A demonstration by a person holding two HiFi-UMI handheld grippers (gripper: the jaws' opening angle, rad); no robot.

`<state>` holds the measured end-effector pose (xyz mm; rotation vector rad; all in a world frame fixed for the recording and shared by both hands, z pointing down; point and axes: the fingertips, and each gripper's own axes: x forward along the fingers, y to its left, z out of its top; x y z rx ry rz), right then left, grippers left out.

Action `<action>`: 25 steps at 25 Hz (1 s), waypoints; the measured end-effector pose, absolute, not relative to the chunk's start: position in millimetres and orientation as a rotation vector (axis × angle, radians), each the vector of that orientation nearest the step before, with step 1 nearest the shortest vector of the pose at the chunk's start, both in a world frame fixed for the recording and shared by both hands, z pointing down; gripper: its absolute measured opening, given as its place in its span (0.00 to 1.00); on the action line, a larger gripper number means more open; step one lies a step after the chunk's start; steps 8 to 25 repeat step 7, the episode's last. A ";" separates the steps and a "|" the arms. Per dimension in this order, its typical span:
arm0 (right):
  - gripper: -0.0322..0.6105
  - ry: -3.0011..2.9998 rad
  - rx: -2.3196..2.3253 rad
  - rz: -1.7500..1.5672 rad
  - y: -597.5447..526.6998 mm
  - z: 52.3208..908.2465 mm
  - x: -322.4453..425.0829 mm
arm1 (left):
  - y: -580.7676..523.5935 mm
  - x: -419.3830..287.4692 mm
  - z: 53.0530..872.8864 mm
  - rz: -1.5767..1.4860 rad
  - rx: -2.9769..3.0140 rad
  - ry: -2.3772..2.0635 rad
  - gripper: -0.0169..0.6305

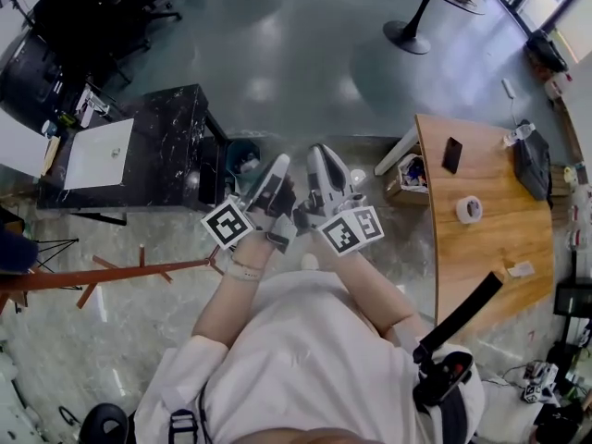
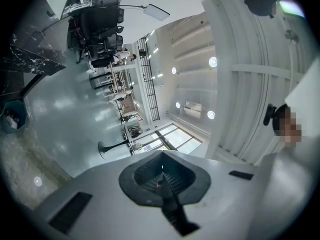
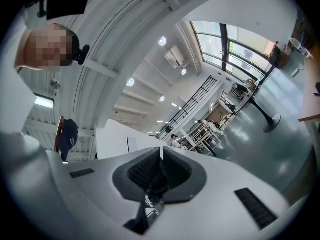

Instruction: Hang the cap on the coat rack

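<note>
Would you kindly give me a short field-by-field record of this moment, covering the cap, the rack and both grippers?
cap: dark blue, hanging at the top of the coat rack, in neither gripper
coat rack: reddish-brown wood, on the person's left
left gripper: jaws together, nothing between them
right gripper: jaws together, nothing between them
wooden table: on the person's right, bearing a tape roll

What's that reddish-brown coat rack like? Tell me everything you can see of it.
The coat rack is a slim red-brown pole, wood by the look of it, with short slanted pegs branching off along it. In the head view it stretches from beside the person's left wrist to the picture's left edge, over the speckled floor. In the right gripper view a dark blue cap hangs against its upper end.
</note>
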<state>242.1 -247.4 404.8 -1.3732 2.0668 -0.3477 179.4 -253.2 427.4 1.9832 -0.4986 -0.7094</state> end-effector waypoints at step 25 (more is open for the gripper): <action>0.11 2.075 -1.369 -0.297 -256.9 399.3 234.5 | -262.5 177.7 421.1 -0.716 2.018 -0.485 0.04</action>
